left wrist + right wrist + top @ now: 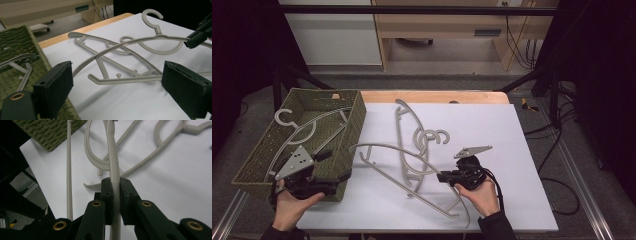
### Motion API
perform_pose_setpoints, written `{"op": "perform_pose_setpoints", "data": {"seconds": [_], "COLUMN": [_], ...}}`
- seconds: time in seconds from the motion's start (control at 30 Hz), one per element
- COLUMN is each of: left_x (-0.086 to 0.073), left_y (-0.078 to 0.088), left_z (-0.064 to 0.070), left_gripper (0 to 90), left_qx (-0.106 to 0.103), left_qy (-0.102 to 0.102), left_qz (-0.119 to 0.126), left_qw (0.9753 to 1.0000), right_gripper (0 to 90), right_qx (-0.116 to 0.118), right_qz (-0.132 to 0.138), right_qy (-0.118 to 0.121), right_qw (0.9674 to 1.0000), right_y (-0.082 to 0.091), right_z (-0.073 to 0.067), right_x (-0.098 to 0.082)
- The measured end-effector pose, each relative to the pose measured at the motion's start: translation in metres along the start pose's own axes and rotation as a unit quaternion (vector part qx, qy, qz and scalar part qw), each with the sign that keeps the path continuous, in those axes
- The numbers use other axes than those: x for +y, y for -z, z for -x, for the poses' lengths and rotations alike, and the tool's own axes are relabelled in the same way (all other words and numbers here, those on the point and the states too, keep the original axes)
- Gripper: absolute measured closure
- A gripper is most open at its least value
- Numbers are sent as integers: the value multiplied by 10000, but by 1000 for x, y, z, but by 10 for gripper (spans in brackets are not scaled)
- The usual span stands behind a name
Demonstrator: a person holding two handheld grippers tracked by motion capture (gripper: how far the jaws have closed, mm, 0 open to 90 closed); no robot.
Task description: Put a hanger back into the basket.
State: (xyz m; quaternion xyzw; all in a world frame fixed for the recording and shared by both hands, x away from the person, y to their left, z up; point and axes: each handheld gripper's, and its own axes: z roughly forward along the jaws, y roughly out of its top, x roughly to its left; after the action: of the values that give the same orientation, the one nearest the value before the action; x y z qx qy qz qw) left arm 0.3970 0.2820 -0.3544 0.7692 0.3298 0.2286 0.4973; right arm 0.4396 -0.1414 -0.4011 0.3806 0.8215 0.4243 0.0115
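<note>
Item: grey plastic coat hanger (412,165), on the white bench (512,150) beside the woven green basket (354,125). Light, stiff, likely slick; best gripped mid-arm. Right gripper (116,192) clamps its arm; left gripper (117,85) gapes empty.

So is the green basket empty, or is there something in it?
Not empty. The green woven basket has one grey plastic hanger lying inside it; more hangers lie outside on the white table.

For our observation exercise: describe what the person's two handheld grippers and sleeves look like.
Each gripper, left gripper and right gripper, is a matt black body with two black jaws with flat dark pads, brass-coloured pivot rivets and a grey three-cornered plate with small holes. A black cable trails from the right one. Sleeves are dark.
</note>
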Motion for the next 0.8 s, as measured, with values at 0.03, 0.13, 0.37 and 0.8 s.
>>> {"op": "perform_pose_setpoints", "data": {"seconds": [0.03, 0.13, 0.37, 0.8], "left_x": [1, 5, 16, 17], "left_y": [-2, -12, -33, -81], "left_z": [2, 10, 19, 38], "left_gripper": [95, 92, 87, 146], "left_qx": [-47, -144, -332, -640], "left_qy": [-39, -154, -355, -1002], "left_qz": [-35, -170, -447, -1160], "left_qw": [10000, 9996, 9978, 9861], "right_gripper": [823, 822, 822, 822], "right_qx": [27, 76, 169, 451], "right_qz": [5, 56, -56, -336], "right_qy": [25, 167, 511, 785], "right_qw": [10000, 9998, 9985, 9953], "right_y": [3, 12, 24, 21], "right_z": [1, 5, 6, 0], "right_x": [0, -1, -3, -5]}}
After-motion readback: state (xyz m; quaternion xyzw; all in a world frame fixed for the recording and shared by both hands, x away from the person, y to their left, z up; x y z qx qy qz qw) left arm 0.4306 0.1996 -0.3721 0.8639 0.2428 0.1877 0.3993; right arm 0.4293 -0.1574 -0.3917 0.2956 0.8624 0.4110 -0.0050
